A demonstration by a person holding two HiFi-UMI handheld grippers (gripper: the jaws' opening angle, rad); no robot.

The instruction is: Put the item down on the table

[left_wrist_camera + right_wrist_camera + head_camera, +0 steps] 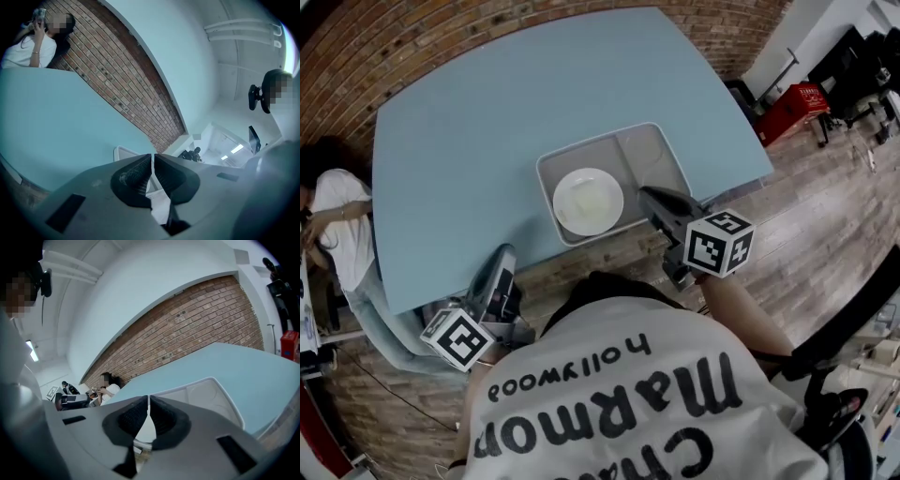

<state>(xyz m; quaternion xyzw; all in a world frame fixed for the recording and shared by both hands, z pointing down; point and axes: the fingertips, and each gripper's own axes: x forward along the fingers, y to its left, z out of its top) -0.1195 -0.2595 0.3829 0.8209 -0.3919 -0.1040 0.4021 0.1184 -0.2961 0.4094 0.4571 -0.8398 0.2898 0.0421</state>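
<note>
**While both grippers hover empty, the tray lies flat on the table**

Seen from the head view, the tray (656,155) lies whole on the blue table (469,141). Its long axis runs crosswise from the left gripper's (504,255) side towards the right gripper's (645,194) side. A white plate (588,202) sits in the compartment nearer the left gripper.

The left gripper view catches only a corner of the tray's rim (123,151), just ahead and left of the left gripper (153,157). The right gripper view shows the divided compartments (211,394) ahead and to the right of the right gripper (148,399).

Each gripper's jaws are pressed together with nothing between them. The right gripper's tips overlap the tray's near corner in the head view, but whether they touch it I cannot tell. The left gripper hangs at the table's near edge, apart from the tray.
</note>
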